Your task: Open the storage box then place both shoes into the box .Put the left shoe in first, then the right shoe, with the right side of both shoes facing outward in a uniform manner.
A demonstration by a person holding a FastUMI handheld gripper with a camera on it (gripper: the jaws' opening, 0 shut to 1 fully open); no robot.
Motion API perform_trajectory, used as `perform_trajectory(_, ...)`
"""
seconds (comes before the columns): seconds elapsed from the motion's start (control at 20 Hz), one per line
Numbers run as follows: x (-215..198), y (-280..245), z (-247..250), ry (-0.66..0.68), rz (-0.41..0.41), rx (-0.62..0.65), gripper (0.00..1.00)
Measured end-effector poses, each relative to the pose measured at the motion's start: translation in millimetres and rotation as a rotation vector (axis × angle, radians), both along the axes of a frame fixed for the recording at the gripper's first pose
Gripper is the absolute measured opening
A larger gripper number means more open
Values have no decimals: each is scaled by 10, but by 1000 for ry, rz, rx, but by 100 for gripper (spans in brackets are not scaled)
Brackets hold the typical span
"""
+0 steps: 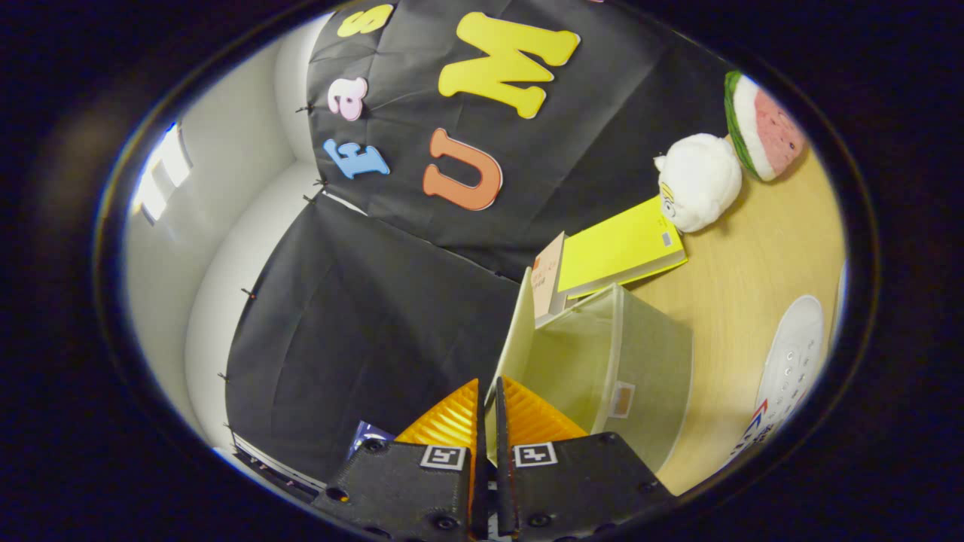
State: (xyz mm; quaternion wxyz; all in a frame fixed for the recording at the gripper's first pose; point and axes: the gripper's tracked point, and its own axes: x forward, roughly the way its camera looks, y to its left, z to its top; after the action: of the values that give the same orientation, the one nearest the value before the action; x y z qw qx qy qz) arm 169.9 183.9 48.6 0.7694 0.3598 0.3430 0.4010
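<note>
Gripper (488, 421): fingers nearly closed, pinched on edge of box lid (514, 339)
Storage box (633, 376): translucent, on wooden table (753, 256), lid raised upright
Shoe (791, 369): white, beside box
Beyond box: yellow book (617, 248), plush toy (700, 181), watermelon toy (764, 124)

Camera rides on gripper (488, 421), looks forward along fingers, rolled sideways so table (753, 256) tilts. Very near box (602, 361) lid edge between fingers. Beyond: books (617, 248), plush (700, 188). Shoe (791, 369) off right of fingers.
</note>
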Motion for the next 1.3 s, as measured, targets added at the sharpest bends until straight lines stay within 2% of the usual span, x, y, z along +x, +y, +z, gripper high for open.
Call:
perform_trajectory(0.45, -224, 812, 566, -45, -24, -39, 9)
perform_trajectory(0.65, -252, 1436, 665, -15, -34, -45, 8)
perform_trajectory(0.9, -362, 2356, 531, -37, 32, -158, 9)
perform_trajectory(0.95, -366, 2478, 486, -31, 46, -175, 13)
perform_trajectory(1.0, -362, 2545, 434, -27, 35, -211, 25)
perform_trajectory(1.15, -313, 2580, 267, -46, -9, -322, 83)
perform_trajectory(1.25, -275, 2521, 136, -55, -45, -383, 97)
perform_trajectory(1.3, -269, 2436, 115, -49, -59, -401, 100)
